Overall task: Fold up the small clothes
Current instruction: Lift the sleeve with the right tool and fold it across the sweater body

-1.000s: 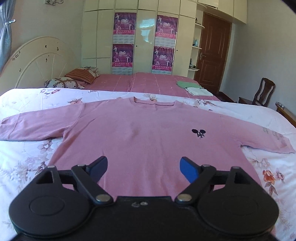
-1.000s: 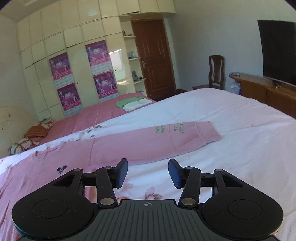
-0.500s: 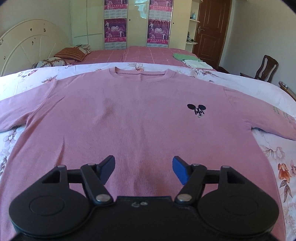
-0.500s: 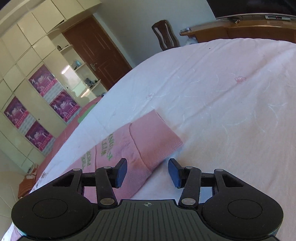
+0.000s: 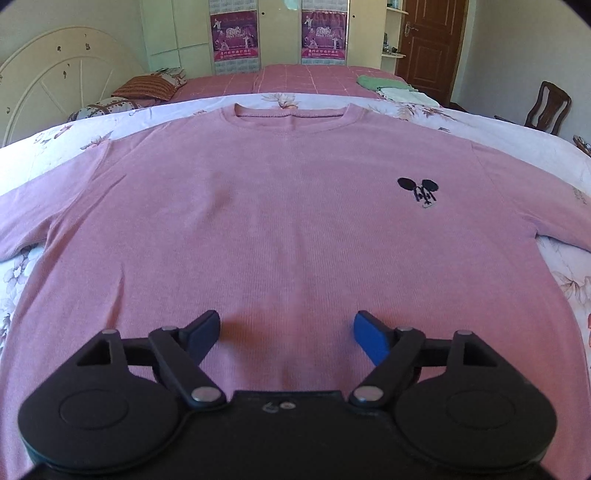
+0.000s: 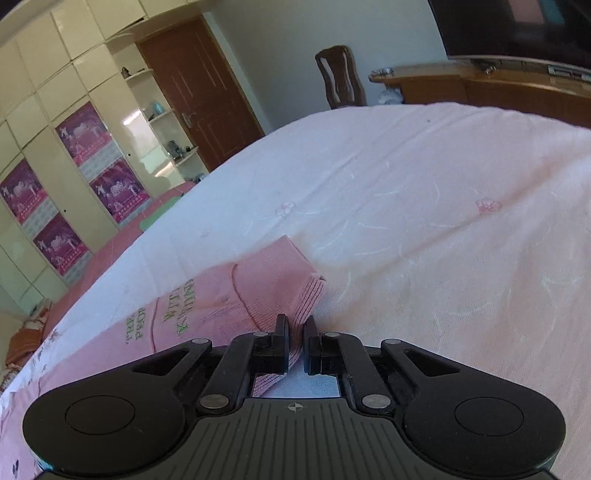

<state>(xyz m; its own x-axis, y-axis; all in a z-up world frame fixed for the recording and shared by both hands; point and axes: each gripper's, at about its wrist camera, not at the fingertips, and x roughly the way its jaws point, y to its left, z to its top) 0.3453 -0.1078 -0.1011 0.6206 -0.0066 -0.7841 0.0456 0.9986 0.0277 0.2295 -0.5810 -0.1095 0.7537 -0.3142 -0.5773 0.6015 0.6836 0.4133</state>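
The bed [image 5: 461,122] carries a pale floral cover, giving a broad, soft base on which the pink sweater [image 5: 280,206] lies flat, front up, sleeves spread to both sides so each can be folded inward.

Nearest in the right wrist view, the right claw [image 6: 295,345] has just closed its jaws on the ribbed cuff [image 6: 306,295] of one sleeve; the cuff edge rises between the pads, which suggests a pinch taken to carry the sleeve across the body. How much fabric is caught cannot be told.

The left claw [image 5: 286,332] hangs over the lower body with jaws wide, recently opened further, nothing between them.

Beyond stand a headboard [image 5: 55,85], a wardrobe [image 5: 184,33] and a door [image 5: 428,44].
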